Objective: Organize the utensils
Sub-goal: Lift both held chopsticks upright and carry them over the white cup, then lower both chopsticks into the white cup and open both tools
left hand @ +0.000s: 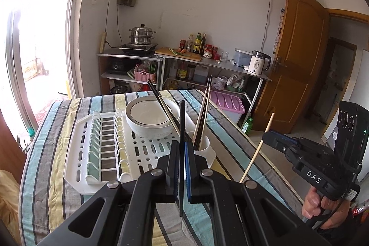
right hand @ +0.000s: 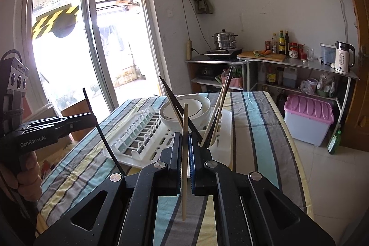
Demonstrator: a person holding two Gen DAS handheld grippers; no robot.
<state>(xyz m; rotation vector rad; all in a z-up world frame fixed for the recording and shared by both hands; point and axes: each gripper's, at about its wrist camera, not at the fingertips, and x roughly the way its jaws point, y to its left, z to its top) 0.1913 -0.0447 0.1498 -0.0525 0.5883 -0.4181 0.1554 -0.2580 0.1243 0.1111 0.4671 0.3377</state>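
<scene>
My left gripper (left hand: 182,146) is shut on a black chopstick (left hand: 182,121), held upright just in front of the white utensil cup (left hand: 204,146). It also shows in the right wrist view (right hand: 101,130). My right gripper (right hand: 185,142) is shut on a light wooden chopstick (right hand: 184,121), seen from the left wrist view (left hand: 258,146) to the right of the rack. The cup (right hand: 213,142) holds several chopsticks (left hand: 203,117) and sits at the corner of a white dish rack (left hand: 80,160).
Two stacked white bowls (left hand: 150,119) sit in the rack, a dark chopstick (left hand: 161,107) leaning on them. The rack lies on a striped tablecloth (left hand: 46,153). Metal shelves (left hand: 207,61) with bottles and a kettle stand behind. A pink-lidded bin (right hand: 309,119) is on the floor.
</scene>
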